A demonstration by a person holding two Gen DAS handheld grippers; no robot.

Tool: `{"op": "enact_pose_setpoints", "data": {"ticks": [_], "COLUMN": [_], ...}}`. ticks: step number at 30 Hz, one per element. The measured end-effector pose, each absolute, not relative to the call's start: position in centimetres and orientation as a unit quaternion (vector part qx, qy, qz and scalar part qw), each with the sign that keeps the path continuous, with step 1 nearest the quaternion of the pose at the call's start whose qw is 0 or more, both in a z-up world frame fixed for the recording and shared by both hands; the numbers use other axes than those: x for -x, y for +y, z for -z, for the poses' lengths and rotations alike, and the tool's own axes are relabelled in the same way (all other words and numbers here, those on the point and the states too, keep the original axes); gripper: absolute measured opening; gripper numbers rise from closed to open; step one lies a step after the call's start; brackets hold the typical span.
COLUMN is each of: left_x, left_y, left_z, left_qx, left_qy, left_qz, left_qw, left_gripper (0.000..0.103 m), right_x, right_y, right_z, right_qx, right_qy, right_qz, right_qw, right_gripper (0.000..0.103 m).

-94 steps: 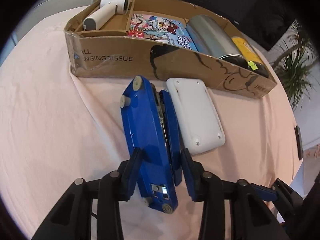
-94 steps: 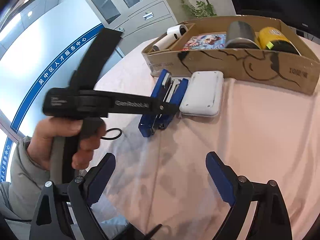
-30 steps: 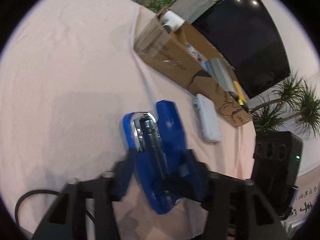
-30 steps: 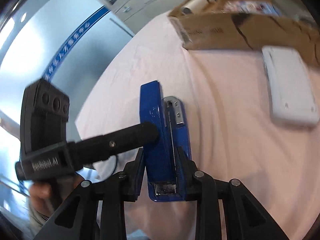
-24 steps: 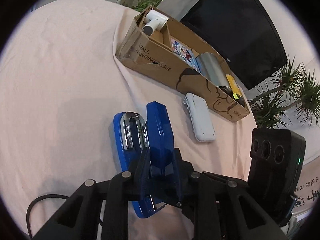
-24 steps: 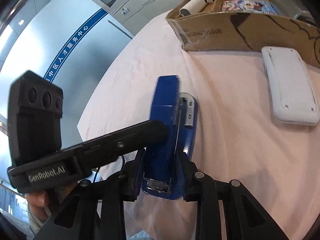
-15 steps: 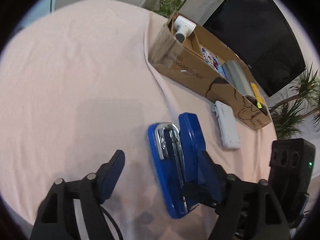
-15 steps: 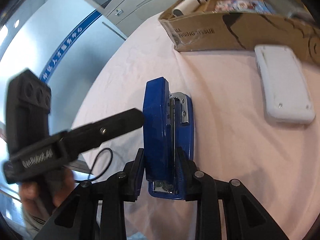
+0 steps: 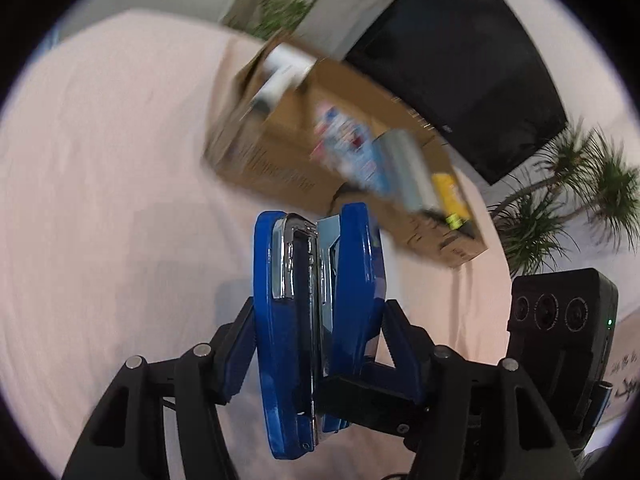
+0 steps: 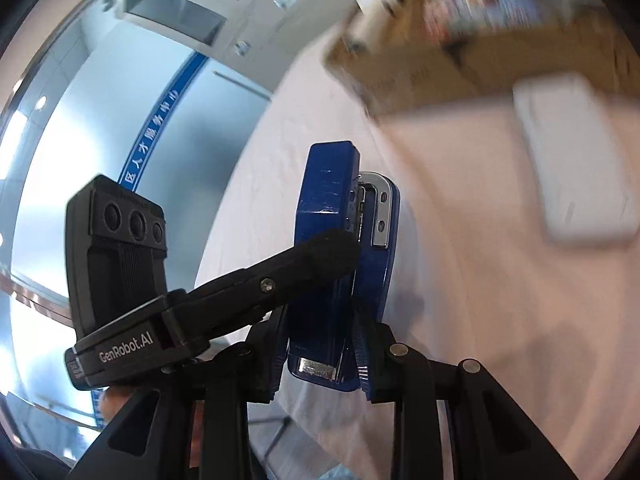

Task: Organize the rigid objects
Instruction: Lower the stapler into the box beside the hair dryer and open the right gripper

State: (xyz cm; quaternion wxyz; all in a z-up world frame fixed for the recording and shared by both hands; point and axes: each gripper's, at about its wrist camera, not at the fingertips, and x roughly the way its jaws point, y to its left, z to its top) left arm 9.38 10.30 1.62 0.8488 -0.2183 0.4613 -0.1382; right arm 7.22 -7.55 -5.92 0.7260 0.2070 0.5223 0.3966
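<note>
Left tool (image 9: 316, 344) reclosed on one blue stapler (image 9: 316, 320), right tool (image 10: 320, 356) clamps it too; one white case (image 10: 576, 164), one cardboard box (image 9: 280, 168) beyond.

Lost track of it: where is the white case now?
In the right wrist view, the white case lies on the pink tablecloth, right of the blue stapler, before the cardboard box.

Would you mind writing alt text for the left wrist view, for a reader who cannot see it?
The left claw is shut on a blue stapler held edge-up above a pink tablecloth. Behind it, motion-blurred, a cardboard box holds several items, with a dark screen and potted plants beyond.
</note>
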Motion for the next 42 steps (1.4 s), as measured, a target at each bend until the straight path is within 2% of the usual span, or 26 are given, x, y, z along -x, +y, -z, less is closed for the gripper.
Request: {"op": "enact_pose_setpoints", "data": {"ticks": [4,9,13,18,21,25,38,42], "left_x": [-14.4,-22.0,-26.6,-29.8,-30.3,-29.9,-24.8,-22.2], "left_y": [8.7,6.1,4.6,4.2,4.5,4.9,9.6,10.0], "left_z": [-5.7,-7.2,-5.5,-1.4,-0.3,-0.5,-4.3,-5.0], "left_qx": [0.179,0.143,0.14,0.138,0.133,0.119,0.124,0.098], "left_qy": [0.425,0.422,0.449,0.494,0.509,0.505,0.428,0.402], "left_qz": [0.172,0.191,0.199,0.171,0.156,0.142,0.089,0.074], "left_qw": [0.87,0.874,0.86,0.841,0.836,0.843,0.891,0.907], "left_gripper": [0.06,0.06,0.06,0.06,0.058,0.066,0.066,0.066], "right_x": [-10.4,-16.5,-22.0,-26.3,-28.1,-28.9,-28.0,-27.4], "right_y": [-9.2,-10.8,-10.6,-10.1,-9.1,-8.1,-5.2,-4.9], "right_z": [0.9,-1.9,-1.0,3.0,5.4,7.5,7.5,7.2], "right_qx": [-0.192,-0.187,-0.19,-0.202,-0.204,-0.205,-0.183,-0.163], "right_qy": [0.462,0.435,0.447,0.489,0.505,0.52,0.507,0.503], "right_qz": [-0.385,-0.351,-0.323,-0.298,-0.29,-0.28,-0.206,-0.186], "right_qw": [0.775,0.808,0.812,0.795,0.787,0.78,0.817,0.828], "right_gripper": [0.028,0.028,0.027,0.026,0.026,0.025,0.025,0.026]}}
